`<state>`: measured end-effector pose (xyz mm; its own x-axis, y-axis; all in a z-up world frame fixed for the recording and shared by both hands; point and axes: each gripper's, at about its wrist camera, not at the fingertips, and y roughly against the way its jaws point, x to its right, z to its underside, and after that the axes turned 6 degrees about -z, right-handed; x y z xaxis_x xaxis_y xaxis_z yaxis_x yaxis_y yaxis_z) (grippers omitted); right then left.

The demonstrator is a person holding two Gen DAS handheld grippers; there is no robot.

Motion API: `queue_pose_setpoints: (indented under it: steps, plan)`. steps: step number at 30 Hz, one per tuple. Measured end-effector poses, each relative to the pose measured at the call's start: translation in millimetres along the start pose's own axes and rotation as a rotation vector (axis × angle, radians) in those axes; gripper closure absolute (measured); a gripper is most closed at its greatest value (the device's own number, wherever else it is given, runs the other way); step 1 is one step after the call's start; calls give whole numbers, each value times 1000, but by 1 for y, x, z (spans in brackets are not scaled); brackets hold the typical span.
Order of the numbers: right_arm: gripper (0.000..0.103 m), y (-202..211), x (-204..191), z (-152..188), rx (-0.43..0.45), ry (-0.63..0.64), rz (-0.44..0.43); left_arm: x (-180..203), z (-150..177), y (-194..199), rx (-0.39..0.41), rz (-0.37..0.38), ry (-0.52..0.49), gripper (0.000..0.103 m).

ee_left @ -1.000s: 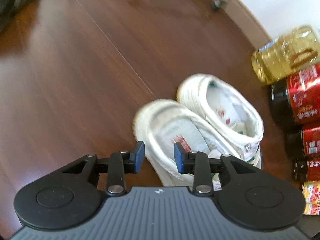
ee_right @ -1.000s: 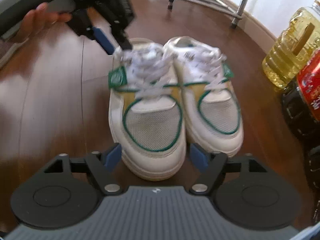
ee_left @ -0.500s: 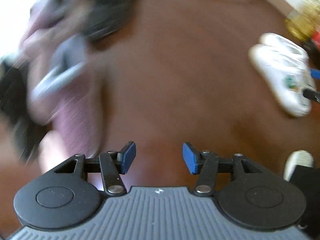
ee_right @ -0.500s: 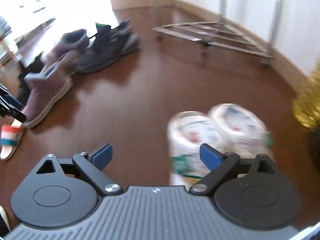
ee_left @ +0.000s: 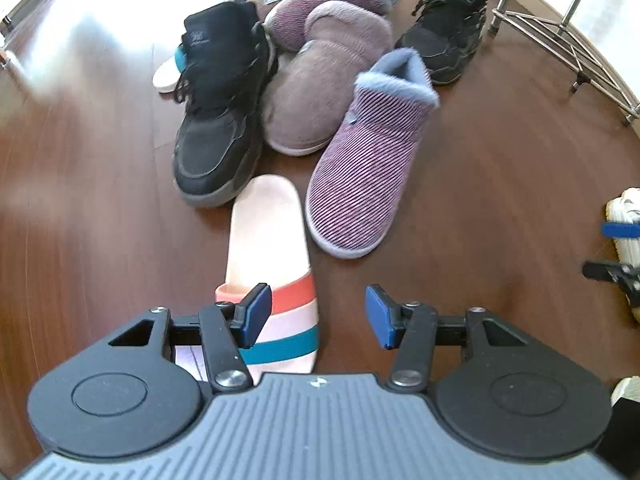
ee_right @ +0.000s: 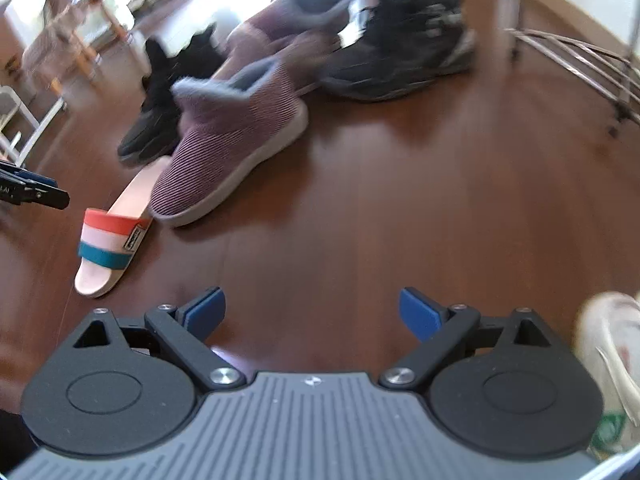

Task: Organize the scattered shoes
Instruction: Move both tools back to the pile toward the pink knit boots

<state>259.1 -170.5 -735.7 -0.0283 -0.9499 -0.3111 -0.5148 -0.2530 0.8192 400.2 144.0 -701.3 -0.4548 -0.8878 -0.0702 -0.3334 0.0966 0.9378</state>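
A heap of shoes lies on the wooden floor. A pink slide sandal [ee_left: 269,248] with red and teal stripes lies nearest, its strap by the left finger of my left gripper [ee_left: 316,316], which is open and empty. Behind it are a purple striped boot slipper [ee_left: 368,168], a black sneaker [ee_left: 218,120], a tan slipper [ee_left: 324,92], a second purple slipper [ee_left: 340,4] and a second black sneaker [ee_left: 448,28]. My right gripper [ee_right: 312,314] is open and empty over bare floor, right of the sandal [ee_right: 110,240] and boot slipper [ee_right: 232,148]. A white sneaker [ee_right: 608,352] sits at its right.
A metal rack [ee_left: 568,36] stands on the floor at the back right, near the wall. A second sandal [ee_left: 166,74] pokes out behind the black sneaker. The white sneakers [ee_left: 626,224] lie at the right edge of the left wrist view, with the right gripper's fingers in front.
Both grippers have swung away from the white sneaker pair, left standing side by side, and now face the heap of shoes. Both jaws have opened wider.
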Motion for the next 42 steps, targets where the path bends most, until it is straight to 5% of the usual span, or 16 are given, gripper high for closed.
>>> queue_pose_setpoints:
  steps: [8, 18, 23, 27, 33, 39, 40, 41, 42]
  plan:
    - [9, -31, -33, -38, 9, 66, -22, -22, 16, -15, -12, 49, 78, 47]
    - [9, -48, -29, -68, 28, 90, 34, -1, -6, -12, 124, 80, 10, 47]
    - [26, -49, -23, -103, 155, 147, 64, 15, -45, -14, 247, -12, -75, 47]
    - [36, -56, -10, -147, 258, 107, 54, -2, -73, -9, 317, -34, 20, 47]
    - [27, -95, -9, -237, 402, 48, -67, -20, -73, -20, 272, -32, 105, 47]
    - [22, -187, -27, -311, 365, 71, 71, -31, -51, -18, 207, -38, 119, 46]
    - [41, -200, -24, -318, 349, 43, 60, -36, -47, -17, 201, -44, 126, 46]
    - [77, -210, -20, -323, 343, 15, -1, -40, -43, -16, 195, -52, 136, 46]
    - [80, -215, -18, -325, 339, -5, -56, -45, -41, -15, 191, -59, 149, 46]
